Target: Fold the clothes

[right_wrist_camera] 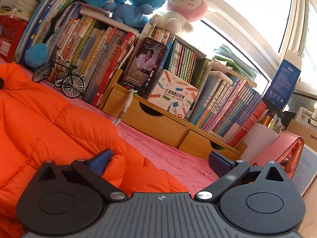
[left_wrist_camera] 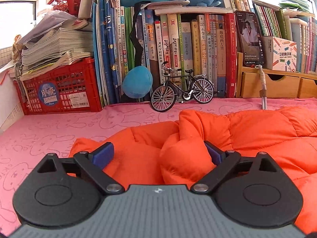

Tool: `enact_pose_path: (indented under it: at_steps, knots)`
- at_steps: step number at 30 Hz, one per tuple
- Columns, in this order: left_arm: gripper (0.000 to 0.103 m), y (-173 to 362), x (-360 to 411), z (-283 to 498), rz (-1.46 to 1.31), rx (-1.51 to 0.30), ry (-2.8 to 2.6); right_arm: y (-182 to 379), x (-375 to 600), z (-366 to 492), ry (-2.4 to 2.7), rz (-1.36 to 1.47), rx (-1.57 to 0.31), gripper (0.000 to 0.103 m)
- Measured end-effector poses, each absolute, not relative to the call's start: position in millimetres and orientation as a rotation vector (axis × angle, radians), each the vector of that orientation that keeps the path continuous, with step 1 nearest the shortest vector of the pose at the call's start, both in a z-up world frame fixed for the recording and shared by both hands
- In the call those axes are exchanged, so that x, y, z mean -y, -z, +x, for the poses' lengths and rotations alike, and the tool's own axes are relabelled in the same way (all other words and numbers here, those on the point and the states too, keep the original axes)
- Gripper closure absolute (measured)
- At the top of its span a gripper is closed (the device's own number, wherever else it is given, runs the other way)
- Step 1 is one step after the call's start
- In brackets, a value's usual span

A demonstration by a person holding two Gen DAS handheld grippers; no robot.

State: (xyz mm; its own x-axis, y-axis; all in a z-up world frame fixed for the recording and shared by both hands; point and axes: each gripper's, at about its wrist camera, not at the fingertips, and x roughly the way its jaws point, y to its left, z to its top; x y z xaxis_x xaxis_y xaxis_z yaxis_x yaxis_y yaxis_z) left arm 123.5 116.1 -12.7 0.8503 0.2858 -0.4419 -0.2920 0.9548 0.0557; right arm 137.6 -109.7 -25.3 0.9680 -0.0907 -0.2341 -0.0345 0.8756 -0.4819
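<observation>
One pink-hooded plush rabbit (right_wrist_camera: 183, 4), right-wrist only

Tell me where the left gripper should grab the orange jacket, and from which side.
Grip the puffed fold of the jacket that bulges up between the open fingers of the left gripper. Come straight forward and slightly down. It stands proud of the pink cover, so the pads can probably close across it without pinching the cover.

You have a table (left_wrist_camera: 49, 130) covered in a pink cloth with rabbit outlines. On it lies the orange padded jacket (left_wrist_camera: 247, 134), with a toy bicycle (left_wrist_camera: 181, 90), a red crate (left_wrist_camera: 59, 91), a row of books (left_wrist_camera: 178, 55) and a wooden drawer unit (right_wrist_camera: 158, 119) along the back edge.
</observation>
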Motion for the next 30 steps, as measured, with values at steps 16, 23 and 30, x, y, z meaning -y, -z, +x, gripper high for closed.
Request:
enact_pose_path:
  at_steps: [16,23,30]
  knots:
    - [0.010,-2.5,-68.8,73.4,0.204,-0.349,-0.317,-16.4,88.0,65.7,-0.174,-0.429,-0.119,0.000]
    - [0.004,12.3,-66.1,76.7,0.243,-0.423,-0.341,14.7,67.0,55.9,-0.201,-0.563,-0.178,0.000]
    - [0.001,16.2,-72.1,83.2,0.217,-0.489,-0.334,27.4,56.0,65.4,-0.218,-0.632,-0.258,0.000]
